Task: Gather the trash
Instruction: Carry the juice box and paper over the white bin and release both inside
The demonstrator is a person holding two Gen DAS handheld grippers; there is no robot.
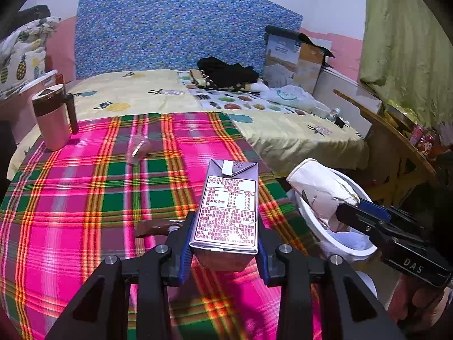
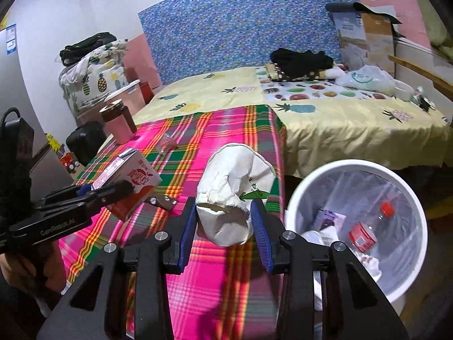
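My left gripper (image 1: 225,219) is shut on a purple-grey drink carton (image 1: 229,198), held upright above the pink plaid cloth (image 1: 85,198). The same carton (image 2: 127,177) shows its red front in the right wrist view, between the left gripper's fingers (image 2: 113,191). My right gripper (image 2: 224,206) is shut on a crumpled white paper cup (image 2: 235,181) at the cloth's right edge, just left of the white trash bin (image 2: 359,167). From the left wrist view the cup (image 1: 320,189) and right gripper (image 1: 348,215) hang over the bin's rim (image 1: 348,250).
The bin holds a clear liner, a red-capped plastic bottle (image 2: 368,229), tissues and a purple carton scrap (image 2: 331,218). A pink mug (image 1: 52,119) and a clear wrapper (image 1: 138,147) sit on the plaid cloth. Behind lie a yellow bedsheet (image 1: 283,133), black clothes (image 1: 226,72) and a box (image 1: 294,59).
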